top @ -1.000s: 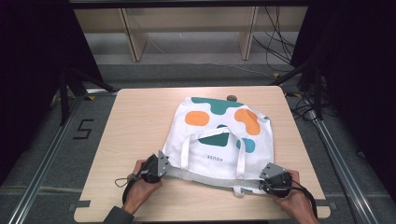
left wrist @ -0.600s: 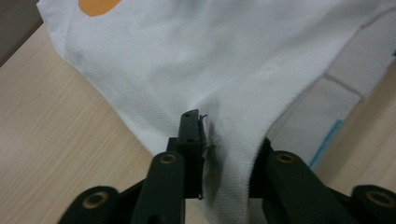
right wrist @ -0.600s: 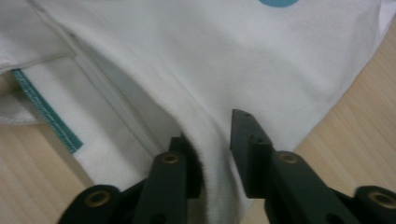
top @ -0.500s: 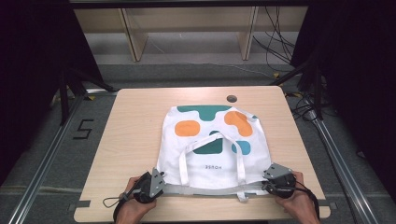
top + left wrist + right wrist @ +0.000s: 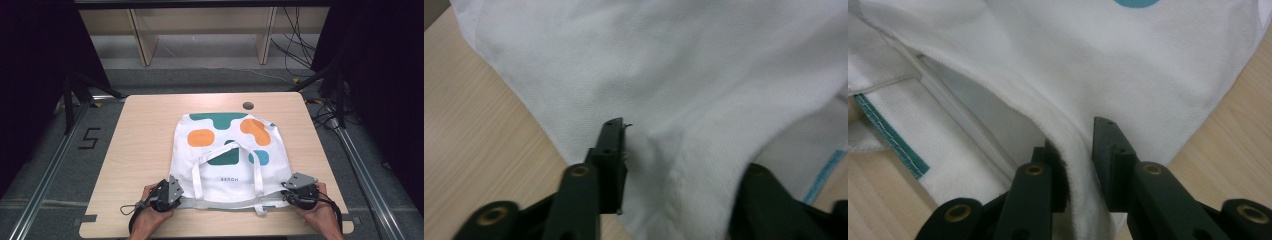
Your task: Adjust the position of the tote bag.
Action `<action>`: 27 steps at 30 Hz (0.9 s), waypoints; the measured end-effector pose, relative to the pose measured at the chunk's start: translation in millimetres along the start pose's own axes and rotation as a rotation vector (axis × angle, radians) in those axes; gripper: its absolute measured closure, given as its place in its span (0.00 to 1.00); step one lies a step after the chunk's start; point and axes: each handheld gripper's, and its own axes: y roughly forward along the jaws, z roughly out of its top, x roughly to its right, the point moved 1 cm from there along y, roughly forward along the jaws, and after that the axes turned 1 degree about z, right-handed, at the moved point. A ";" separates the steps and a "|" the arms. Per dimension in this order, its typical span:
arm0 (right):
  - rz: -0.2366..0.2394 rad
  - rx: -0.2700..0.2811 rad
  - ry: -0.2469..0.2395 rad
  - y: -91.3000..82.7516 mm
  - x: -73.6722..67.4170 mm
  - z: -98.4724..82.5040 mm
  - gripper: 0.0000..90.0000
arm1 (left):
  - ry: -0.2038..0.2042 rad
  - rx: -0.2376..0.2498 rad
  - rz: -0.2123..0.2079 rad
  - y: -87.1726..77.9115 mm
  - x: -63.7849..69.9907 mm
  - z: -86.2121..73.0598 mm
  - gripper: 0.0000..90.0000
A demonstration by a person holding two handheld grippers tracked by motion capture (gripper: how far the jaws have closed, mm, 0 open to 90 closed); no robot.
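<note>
A white tote bag (image 5: 225,150) with orange, teal and blue patches lies flat on the wooden table (image 5: 140,130), its mouth toward the near edge and its two straps (image 5: 197,172) folded back on it. My left gripper (image 5: 180,196) sits at the mouth's left corner. Its jaws (image 5: 669,165) have just been closing, and loose cloth (image 5: 659,100) lies between them and drapes over one jaw. My right gripper (image 5: 286,195) is at the mouth's right corner. Its jaws (image 5: 1075,150) have just been closing and now pinch the bag's rim (image 5: 1073,145).
A small dark round hole (image 5: 247,106) sits in the tabletop just beyond the bag. Bare wood lies left and right of the bag. Beyond the table are wooden shelf legs (image 5: 142,45), cables on the floor and metal rails along both sides.
The bag has slid toward the near edge and spread flatter, uncovering the dark hole behind it. Both hands have drawn back a little toward the near edge.
</note>
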 end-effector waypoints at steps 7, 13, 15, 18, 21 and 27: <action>-0.035 -0.034 -0.004 2.9 0.7 -2.1 0.70 | 0.085 0.019 -0.008 -3.8 2.8 4.2 0.95; -0.049 -0.034 0.007 3.6 0.8 -2.3 0.65 | 0.068 0.045 -0.018 -7.9 -0.4 5.0 0.95; -0.049 -0.032 0.009 3.6 0.7 -2.3 0.64 | 0.073 0.045 -0.018 -8.8 -0.9 5.2 0.95; -0.054 -0.035 0.006 3.9 0.8 -2.4 0.63 | 0.059 0.056 -0.011 -8.5 -0.6 5.5 0.95; -0.053 -0.034 0.003 4.0 1.0 -2.0 0.62 | 0.057 0.062 -0.017 -10.1 -2.3 5.6 0.95; -0.058 -0.039 0.014 4.4 1.0 -2.5 0.58 | 0.041 0.076 -0.027 -12.3 -5.5 7.3 0.95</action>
